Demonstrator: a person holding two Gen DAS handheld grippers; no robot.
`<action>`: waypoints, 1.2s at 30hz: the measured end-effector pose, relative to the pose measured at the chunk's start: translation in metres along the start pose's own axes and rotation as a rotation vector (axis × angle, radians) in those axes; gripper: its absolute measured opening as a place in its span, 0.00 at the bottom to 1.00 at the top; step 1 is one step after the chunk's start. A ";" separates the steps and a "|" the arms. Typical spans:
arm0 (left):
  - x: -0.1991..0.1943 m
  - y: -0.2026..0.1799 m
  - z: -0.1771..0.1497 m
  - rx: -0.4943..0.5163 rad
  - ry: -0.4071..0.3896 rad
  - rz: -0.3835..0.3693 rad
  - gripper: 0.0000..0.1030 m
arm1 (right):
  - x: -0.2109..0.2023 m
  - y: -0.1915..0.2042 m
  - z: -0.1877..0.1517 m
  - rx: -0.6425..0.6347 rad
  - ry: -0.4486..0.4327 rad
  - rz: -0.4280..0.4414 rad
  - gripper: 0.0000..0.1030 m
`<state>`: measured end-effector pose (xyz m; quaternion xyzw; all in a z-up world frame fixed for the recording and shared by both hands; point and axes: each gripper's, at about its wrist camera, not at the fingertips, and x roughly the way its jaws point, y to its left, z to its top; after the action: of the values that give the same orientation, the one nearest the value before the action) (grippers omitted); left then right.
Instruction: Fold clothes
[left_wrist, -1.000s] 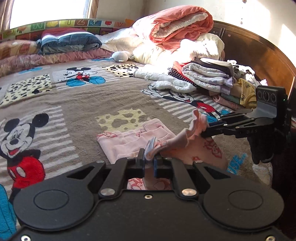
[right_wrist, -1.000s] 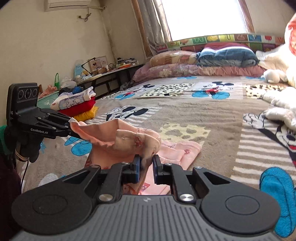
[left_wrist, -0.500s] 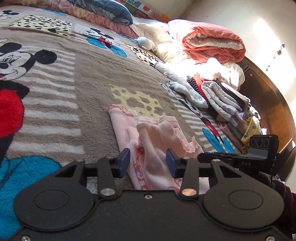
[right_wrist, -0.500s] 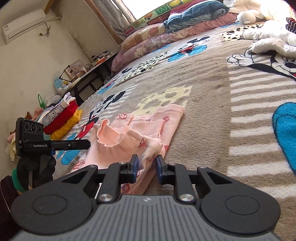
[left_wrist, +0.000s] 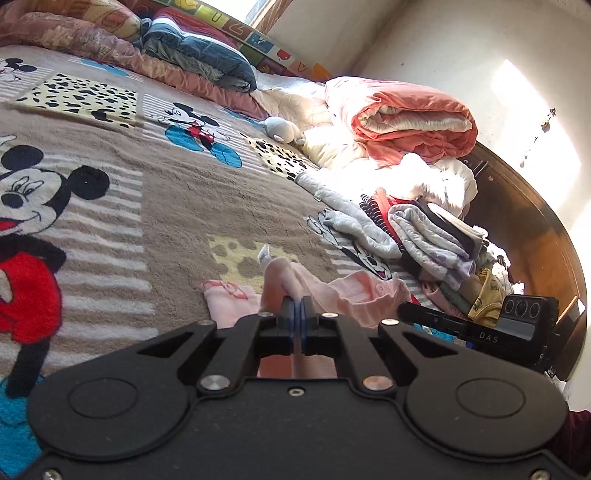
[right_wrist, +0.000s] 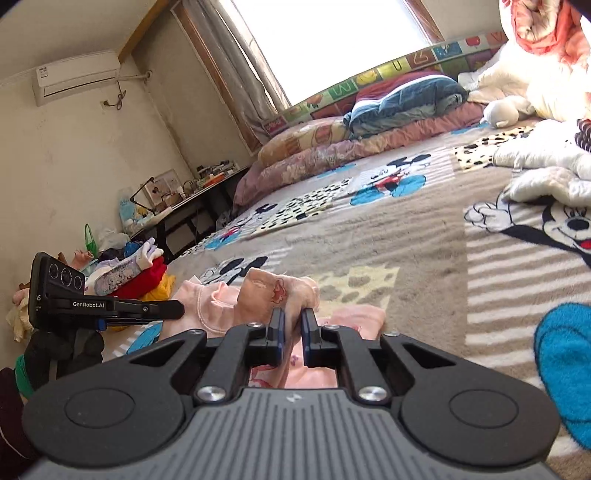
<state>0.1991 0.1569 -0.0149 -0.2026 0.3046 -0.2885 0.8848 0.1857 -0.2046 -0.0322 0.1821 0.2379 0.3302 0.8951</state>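
Both grippers are biting into the same pink garment (left_wrist: 354, 295) right now, and it's sitting bunched up on the Mickey Mouse blanket (left_wrist: 166, 206) that's covering the bed. The left gripper (left_wrist: 298, 310) is pinching a raised fold of it, jaws pressed nearly flat together with just the thin cloth between the blue pads. The right gripper (right_wrist: 291, 325) is also clamping a lumpy wad of the pink fabric, but its jaws are sitting a bit apart because the bunch is thicker there. Part of the garment is still lying flat on the blanket under and beyond both grippers.

In the right wrist view, a dark glove (right_wrist: 62, 354) is gripping the handle of the left gripper. Off to the right side of the left wrist view, a stack of folded clothes (left_wrist: 436, 236) is resting near the wooden footboard (left_wrist: 535, 236), with an orange quilt (left_wrist: 413, 125) piled up behind it.
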 end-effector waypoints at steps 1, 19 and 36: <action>0.003 0.000 0.001 0.012 -0.002 0.004 0.00 | 0.004 -0.002 0.001 0.004 -0.001 -0.003 0.11; 0.050 0.035 -0.006 0.022 0.065 0.076 0.00 | 0.053 -0.041 -0.007 0.136 0.107 -0.077 0.11; 0.060 0.031 -0.011 0.054 0.035 0.169 0.04 | 0.054 -0.046 -0.006 0.142 0.060 -0.166 0.11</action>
<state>0.2429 0.1400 -0.0655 -0.1469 0.3283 -0.2245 0.9057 0.2419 -0.2000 -0.0762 0.2147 0.3016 0.2425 0.8967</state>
